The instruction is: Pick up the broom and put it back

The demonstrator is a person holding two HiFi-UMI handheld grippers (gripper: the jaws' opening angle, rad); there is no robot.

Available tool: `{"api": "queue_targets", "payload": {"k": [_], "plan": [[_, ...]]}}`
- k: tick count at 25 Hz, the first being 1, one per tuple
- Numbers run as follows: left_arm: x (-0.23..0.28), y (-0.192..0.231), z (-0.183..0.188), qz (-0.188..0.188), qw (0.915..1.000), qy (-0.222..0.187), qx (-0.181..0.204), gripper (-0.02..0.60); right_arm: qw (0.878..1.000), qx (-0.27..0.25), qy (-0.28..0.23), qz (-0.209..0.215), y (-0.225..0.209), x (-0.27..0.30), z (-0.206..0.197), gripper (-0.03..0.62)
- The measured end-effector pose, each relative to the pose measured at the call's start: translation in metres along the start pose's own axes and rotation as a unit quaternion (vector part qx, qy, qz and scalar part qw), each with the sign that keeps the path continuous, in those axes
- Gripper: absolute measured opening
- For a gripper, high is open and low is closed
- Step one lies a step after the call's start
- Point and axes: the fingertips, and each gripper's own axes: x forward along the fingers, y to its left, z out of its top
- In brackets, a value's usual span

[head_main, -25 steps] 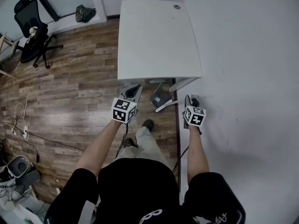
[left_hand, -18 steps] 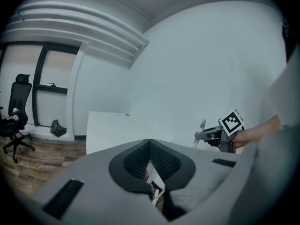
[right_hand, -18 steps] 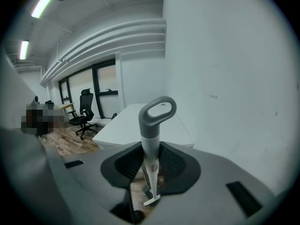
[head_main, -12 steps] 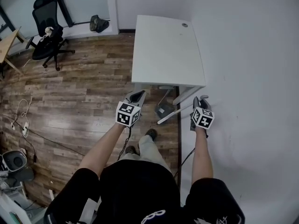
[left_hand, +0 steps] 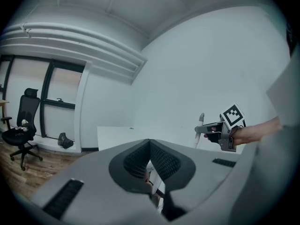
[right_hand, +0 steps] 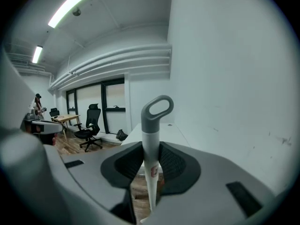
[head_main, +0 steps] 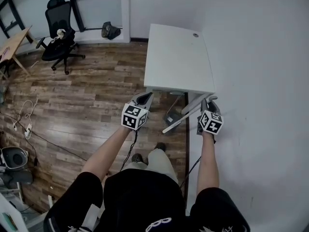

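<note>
Broom: the broom is a thin white shaft with a grey hanging loop on top; its brush end does not show plainly in any view.
Where it is: in the right gripper, beside the near right corner of the tabletop and close to the white wall. In the head view the shaft slants down toward the person's left. Cannot tell whether its low end touches the floor.
Right fingers: partly closed, pressed on the shaft from both sides just under the loop.
Left fingers: the left gripper has its tips together and grips nothing; it hangs near the tabletop's front edge, apart from the shaft.
Handling (judged): probably light and stiff, with a smooth round shaft that could turn or slip between the pads. Held this high, the long lower part will likely swing.
Where to hold (judged): the present spot below the loop suits hanging or standing it — a second hold lower on the shaft would steady it.
Surface: the tabletop is white and nearly bare; a grey object sits underneath — kind unclear.
Room: wood-plank floor, black office chair, loose cables, dark-framed windows at the far end.
</note>
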Motion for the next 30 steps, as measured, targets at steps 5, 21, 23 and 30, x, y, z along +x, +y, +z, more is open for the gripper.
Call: {"api": "queue_targets", "payload": {"k": [5, 21, 23, 30], "plan": [[-0.012, -0.017, 0.007, -0.001, 1.0, -0.006, -0.003, 0.007, 0.999, -0.019, -0.026, 0.041, 0.02, -0.023, 0.018, 0.114], [-0.073, -0.119, 0.015, 0.031, 0.999, -0.027, -0.021, 0.007, 0.993, -0.039, -0.047, 0.097, 0.039, -0.128, 0.028, 0.114], [-0.082, -0.126, 0.01, 0.038, 0.9989, -0.023, -0.019, 0.007, 0.993, -0.039, -0.046, 0.098, 0.038, -0.141, 0.023, 0.114], [-0.115, -0.148, -0.003, 0.062, 0.997, -0.029, -0.035, 0.008, 0.994, -0.036, -0.045, 0.095, 0.025, -0.195, 0.001, 0.114]]}}
